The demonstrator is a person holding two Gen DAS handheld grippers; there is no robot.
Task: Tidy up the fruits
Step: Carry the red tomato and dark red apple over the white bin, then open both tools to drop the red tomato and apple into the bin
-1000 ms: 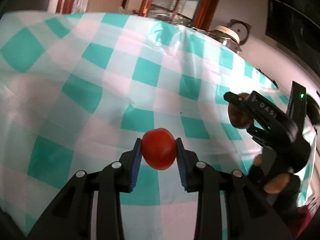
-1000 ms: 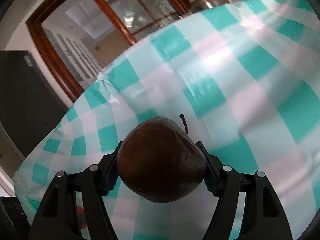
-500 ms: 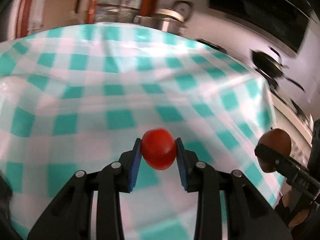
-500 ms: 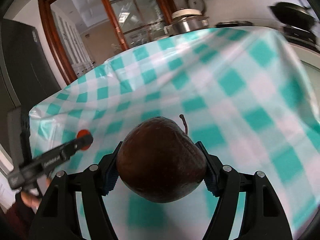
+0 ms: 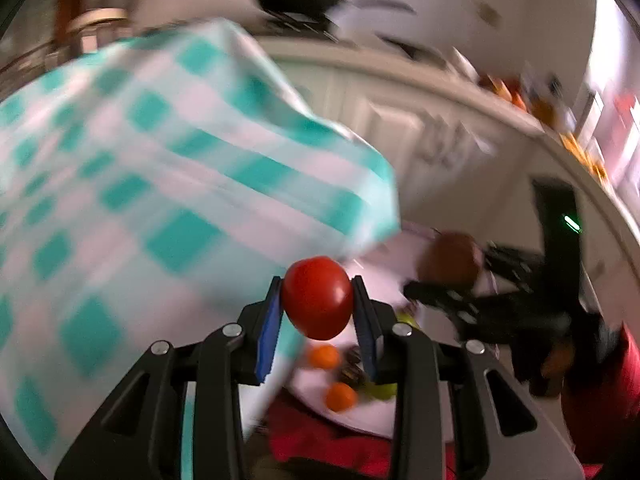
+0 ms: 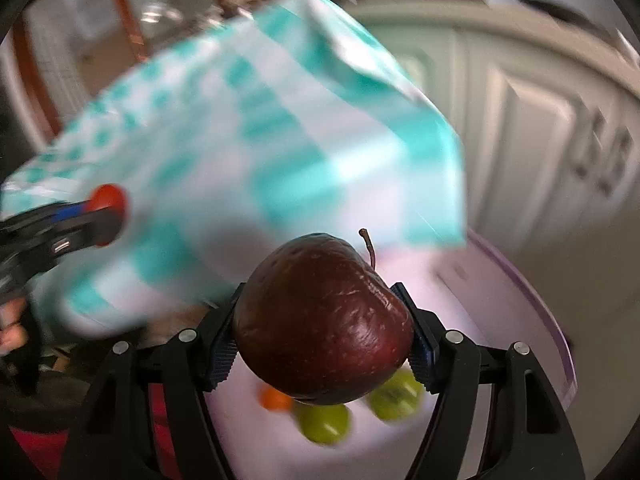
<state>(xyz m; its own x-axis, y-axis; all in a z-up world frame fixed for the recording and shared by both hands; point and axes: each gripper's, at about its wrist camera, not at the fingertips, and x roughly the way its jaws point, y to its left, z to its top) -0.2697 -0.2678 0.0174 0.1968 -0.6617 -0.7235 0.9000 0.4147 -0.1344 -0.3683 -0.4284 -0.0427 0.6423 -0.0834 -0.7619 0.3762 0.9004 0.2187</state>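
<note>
My left gripper [image 5: 318, 308] is shut on a red tomato [image 5: 318, 298], held in the air past the corner of the checked table. My right gripper [image 6: 320, 332] is shut on a dark red apple [image 6: 322, 320] with its stem up. Each gripper shows in the other's view: the right one with the apple [image 5: 450, 260], the left one with the tomato [image 6: 108, 200]. Below both lies a white tray [image 6: 500, 300] with small orange fruits [image 5: 340, 397] and green fruits [image 6: 324, 422] on it. The view is blurred.
The table with the teal-and-white checked cloth [image 5: 140, 200] stands at the left, its corner over the tray. White cabinet doors [image 6: 540, 140] stand behind. A red cloth [image 5: 320, 440] lies under the tray's near edge.
Both grippers have swung right, off the table top to above the white tray beside it. Each still holds its fruit. The tray with its fruits has come into view.
</note>
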